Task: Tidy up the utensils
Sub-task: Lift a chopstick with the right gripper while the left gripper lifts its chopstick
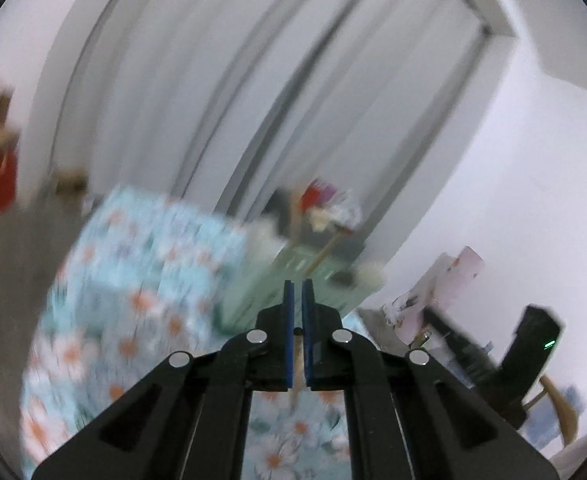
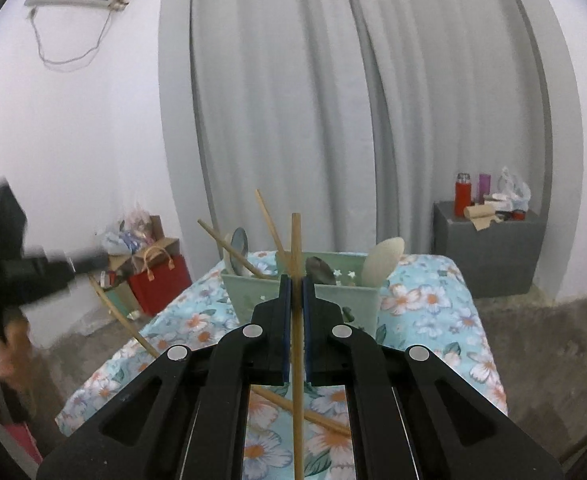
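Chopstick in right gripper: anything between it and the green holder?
Nothing visible. The right gripper is shut on the chopstick, and only bare floral tablecloth lies before the green holder.

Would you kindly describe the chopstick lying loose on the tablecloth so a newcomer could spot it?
Find the floral tablecloth, then its near end, in front of the green utensil holder. The loose chopstick lies flat and slanted there, unlike those standing in the holder.
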`<state>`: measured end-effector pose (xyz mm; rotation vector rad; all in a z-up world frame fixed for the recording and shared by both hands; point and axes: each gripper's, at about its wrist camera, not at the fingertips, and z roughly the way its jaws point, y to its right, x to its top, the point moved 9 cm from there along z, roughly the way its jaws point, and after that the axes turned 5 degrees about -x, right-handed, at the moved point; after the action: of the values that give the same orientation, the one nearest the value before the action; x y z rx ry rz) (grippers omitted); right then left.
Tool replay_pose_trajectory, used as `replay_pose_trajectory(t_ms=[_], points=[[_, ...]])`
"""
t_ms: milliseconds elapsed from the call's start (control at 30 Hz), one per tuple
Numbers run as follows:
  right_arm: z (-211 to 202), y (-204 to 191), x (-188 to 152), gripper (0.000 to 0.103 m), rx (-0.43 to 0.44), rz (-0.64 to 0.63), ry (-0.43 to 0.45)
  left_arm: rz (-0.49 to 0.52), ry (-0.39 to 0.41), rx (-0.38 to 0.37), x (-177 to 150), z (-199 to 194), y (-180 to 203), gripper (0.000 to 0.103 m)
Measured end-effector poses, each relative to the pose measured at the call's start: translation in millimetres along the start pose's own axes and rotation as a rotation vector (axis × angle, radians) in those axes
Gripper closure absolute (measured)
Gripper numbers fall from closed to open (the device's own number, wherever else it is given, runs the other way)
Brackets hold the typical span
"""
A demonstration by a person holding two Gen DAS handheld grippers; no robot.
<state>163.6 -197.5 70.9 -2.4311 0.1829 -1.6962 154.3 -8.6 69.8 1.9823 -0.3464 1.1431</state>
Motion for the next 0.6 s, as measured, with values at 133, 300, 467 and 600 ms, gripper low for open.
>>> replay_pose_trajectory(t_ms=[133, 300, 467, 600], points=[[-4.8, 8.0, 2.5, 0.1, 0.012, 0.027, 0.012, 0.153, 0.089, -0.057, 50.1, -16.5, 54.2, 0.1], [-5.9, 9.1, 3.2, 0.099, 0.04, 0.057, 0.016, 0.313, 0.215, -0.092, 108.6, -15.5, 107.6, 0.1], [-7.0, 12.2, 4.2, 0.099, 0.057, 0.077, 0.018, 0.363, 0.3, -0.104, 154.1, 11.8, 132.5, 0.1], [-8.6, 11.9, 4.8, 0.099, 0.061, 0.086, 0.019, 0.331, 0.292, -0.066, 182.3, 64.3, 128.0, 0.1]])
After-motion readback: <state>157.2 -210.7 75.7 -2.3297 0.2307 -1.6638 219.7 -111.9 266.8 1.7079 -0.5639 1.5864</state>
